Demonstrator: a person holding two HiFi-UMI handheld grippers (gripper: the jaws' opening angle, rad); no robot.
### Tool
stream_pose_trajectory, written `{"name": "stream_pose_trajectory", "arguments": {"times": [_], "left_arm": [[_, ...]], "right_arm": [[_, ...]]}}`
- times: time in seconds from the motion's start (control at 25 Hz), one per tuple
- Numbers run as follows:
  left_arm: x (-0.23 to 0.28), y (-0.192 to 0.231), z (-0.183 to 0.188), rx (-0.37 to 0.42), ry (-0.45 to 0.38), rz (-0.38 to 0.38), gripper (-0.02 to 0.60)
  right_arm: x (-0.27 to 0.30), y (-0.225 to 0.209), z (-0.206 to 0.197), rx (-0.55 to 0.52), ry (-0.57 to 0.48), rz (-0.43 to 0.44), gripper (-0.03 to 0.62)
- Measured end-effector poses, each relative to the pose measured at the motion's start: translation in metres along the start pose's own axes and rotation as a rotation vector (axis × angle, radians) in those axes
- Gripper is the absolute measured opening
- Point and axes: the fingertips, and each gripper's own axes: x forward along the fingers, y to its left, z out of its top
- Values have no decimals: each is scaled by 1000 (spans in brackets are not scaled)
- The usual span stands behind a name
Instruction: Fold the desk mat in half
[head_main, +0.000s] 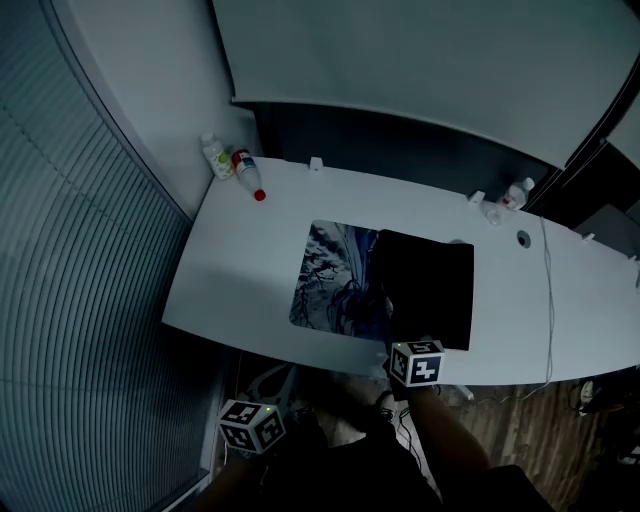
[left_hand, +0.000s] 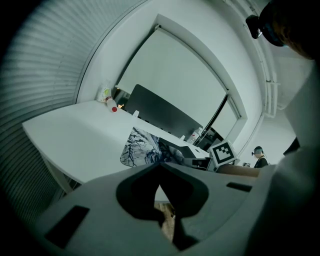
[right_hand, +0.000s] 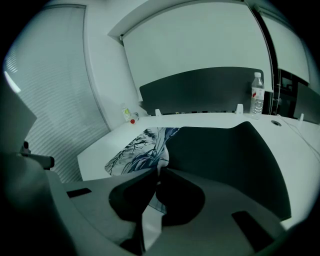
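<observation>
The desk mat lies on the white table (head_main: 230, 280). Its printed blue-and-white face (head_main: 330, 275) shows on the left, and a black flap (head_main: 428, 285) of its underside is turned over on the right. My right gripper (head_main: 402, 352) sits at the table's front edge, shut on the near edge of that black flap (right_hand: 225, 160), whose printed side (right_hand: 135, 150) lies just beyond the fingertips. The left gripper (head_main: 252, 424) hangs below and in front of the table, clear of the mat (left_hand: 145, 147). Its jaws are shut with nothing between them.
Two bottles (head_main: 217, 157) (head_main: 248, 175) stand at the back left corner and another bottle (head_main: 515, 194) at the back right. A thin cable (head_main: 549, 300) runs over the right part of the table beside a round grommet hole (head_main: 523, 239). Blinds cover the left wall.
</observation>
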Motion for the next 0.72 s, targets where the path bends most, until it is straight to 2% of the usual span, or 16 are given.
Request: {"name": "stream_pose_trajectory", "arguments": {"times": [0.72], "left_arm": [[-21, 55, 22, 15, 3, 0, 6]], "right_arm": [[44, 69, 11, 6, -9, 38, 41]]}}
